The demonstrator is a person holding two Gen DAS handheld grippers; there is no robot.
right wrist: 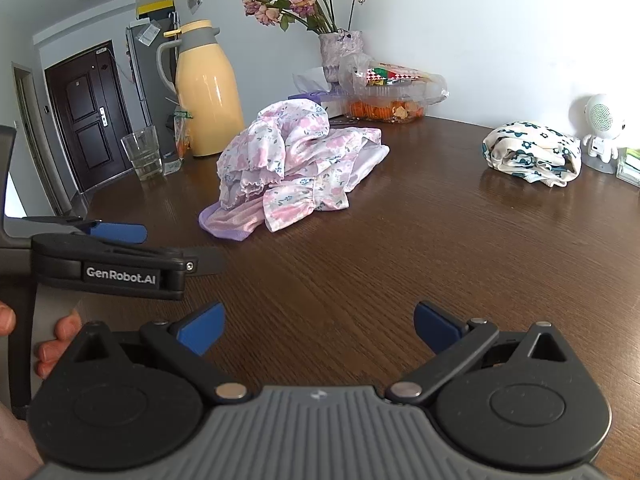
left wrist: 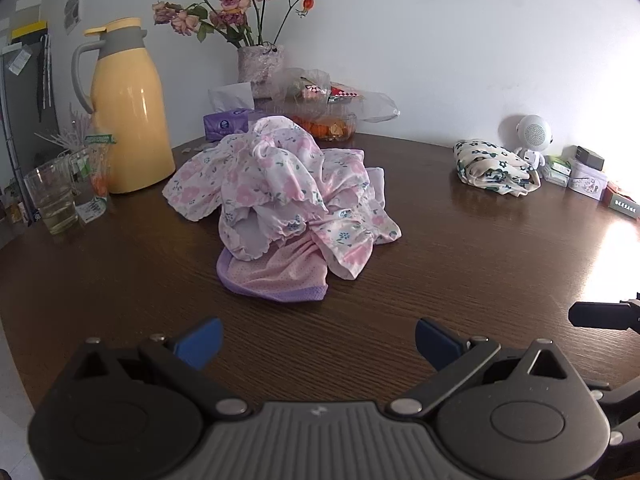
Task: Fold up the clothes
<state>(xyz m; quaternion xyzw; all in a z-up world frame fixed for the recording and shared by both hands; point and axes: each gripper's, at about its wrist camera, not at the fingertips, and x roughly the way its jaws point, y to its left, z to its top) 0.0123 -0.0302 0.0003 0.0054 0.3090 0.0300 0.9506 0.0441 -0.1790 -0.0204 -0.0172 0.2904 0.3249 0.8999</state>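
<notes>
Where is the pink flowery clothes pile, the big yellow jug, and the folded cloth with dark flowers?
pink flowery clothes pile (left wrist: 280, 188), left wrist view, top of the heap
yellow jug (left wrist: 128, 120), left wrist view, middle of its body
folded cloth with dark flowers (right wrist: 532, 152), right wrist view, its top

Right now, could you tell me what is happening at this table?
A person is holding a two-finger tool in each hand, about to fold clothes. The left tool and the right tool are both open and empty, hovering over the bare near part of the wooden table. Ahead lies a crumpled pile of pink floral clothes, untouched. A second bundle, a cream garment with dark flowers, sits apart on the far right. Folding has not yet begun.
</notes>
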